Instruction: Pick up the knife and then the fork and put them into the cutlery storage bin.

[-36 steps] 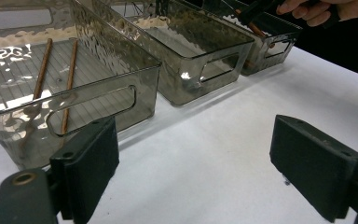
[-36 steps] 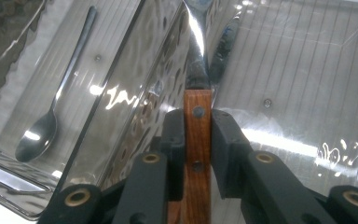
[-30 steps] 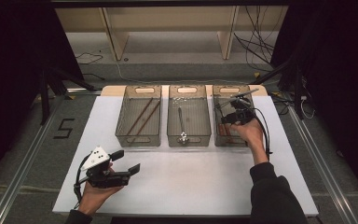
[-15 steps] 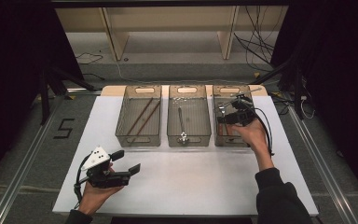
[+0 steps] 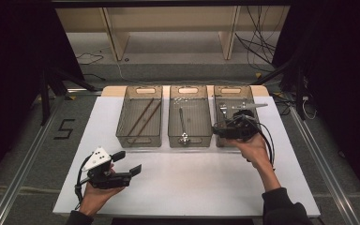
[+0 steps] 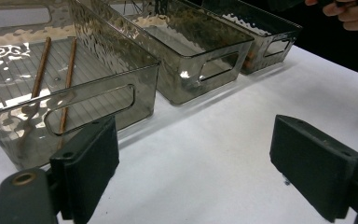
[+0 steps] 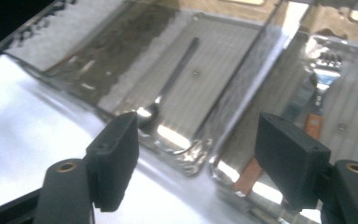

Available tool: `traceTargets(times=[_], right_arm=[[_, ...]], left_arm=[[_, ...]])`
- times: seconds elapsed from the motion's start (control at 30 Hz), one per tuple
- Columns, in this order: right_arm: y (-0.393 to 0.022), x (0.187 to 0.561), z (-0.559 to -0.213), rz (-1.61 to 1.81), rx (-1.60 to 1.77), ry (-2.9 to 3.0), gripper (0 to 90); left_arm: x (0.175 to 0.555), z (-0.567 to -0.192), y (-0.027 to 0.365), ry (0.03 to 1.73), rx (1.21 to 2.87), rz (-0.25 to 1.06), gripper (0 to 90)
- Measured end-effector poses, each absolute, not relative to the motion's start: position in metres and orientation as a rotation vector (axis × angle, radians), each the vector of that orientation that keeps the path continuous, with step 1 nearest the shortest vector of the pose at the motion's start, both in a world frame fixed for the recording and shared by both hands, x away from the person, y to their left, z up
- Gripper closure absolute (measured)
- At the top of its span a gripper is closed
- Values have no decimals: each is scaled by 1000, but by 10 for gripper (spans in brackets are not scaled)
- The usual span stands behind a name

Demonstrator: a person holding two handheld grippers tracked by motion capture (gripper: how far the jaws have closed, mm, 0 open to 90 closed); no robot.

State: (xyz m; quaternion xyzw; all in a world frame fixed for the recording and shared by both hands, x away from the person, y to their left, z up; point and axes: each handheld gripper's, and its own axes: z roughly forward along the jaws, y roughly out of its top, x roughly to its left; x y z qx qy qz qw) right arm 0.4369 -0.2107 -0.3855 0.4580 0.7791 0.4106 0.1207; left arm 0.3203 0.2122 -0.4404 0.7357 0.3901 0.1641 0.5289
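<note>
Both grippers are held over a white table (image 5: 187, 187). Nearest the person, the left gripper (image 5: 126, 164) lies in the left hand (image 5: 96, 194) low over the front left part of the table, well short of the bins; its jaws stand wide apart with nothing between them, and in the left gripper view bare white surface shows in the gap.

Farther in, the right gripper (image 5: 218, 131) sits in the right hand (image 5: 253, 147) at the front edge of the right bin (image 5: 258, 101), pointing leftward toward the front corner of the middle bin (image 5: 190, 140). Its jaws have just been opening and now stand spread, gripping nothing. In the right gripper view the gap between them looks down on the wall where the middle and right bins meet.

Behind the grippers three clear grey bins stand side by side across the table, just beside one another. The left bin (image 5: 124, 136) holds two brown chopsticks (image 5: 143, 118) lying lengthwise. The middle bin holds a spoon (image 7: 175, 77), bowl toward the person. The right bin, where the work is, holds a fork (image 7: 321, 70) with a brown handle, tines pointing away, lying flat on the bin's floor and touched by neither gripper. Another brown handle (image 7: 248, 175) lies nearer the front wall of that bin.

Beyond the bins, the floor carries cables (image 5: 258, 51) and the legs of a wooden frame (image 5: 115, 40).
</note>
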Motion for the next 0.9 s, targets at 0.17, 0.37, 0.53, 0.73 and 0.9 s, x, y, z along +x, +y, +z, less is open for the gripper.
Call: traceTargets(times=[0.17,0.37,0.53,0.73,0.9], right_arm=[[-208,417,-389,1270,1280,2279,290],[-208,398,-396,1335,1237,2279,280],[-207,385,-401,1373,1214,2280,278],[-206,370,-409,1387,1184,2285,278],[-209,362,-413,1416,1181,2268,273]], left_arm=[[320,-441,212,932,1759,385,149],[321,-441,211,935,1764,378,149],[321,-441,210,934,1765,374,149],[321,-441,211,931,1774,369,148],[321,-441,210,928,1778,364,149]])
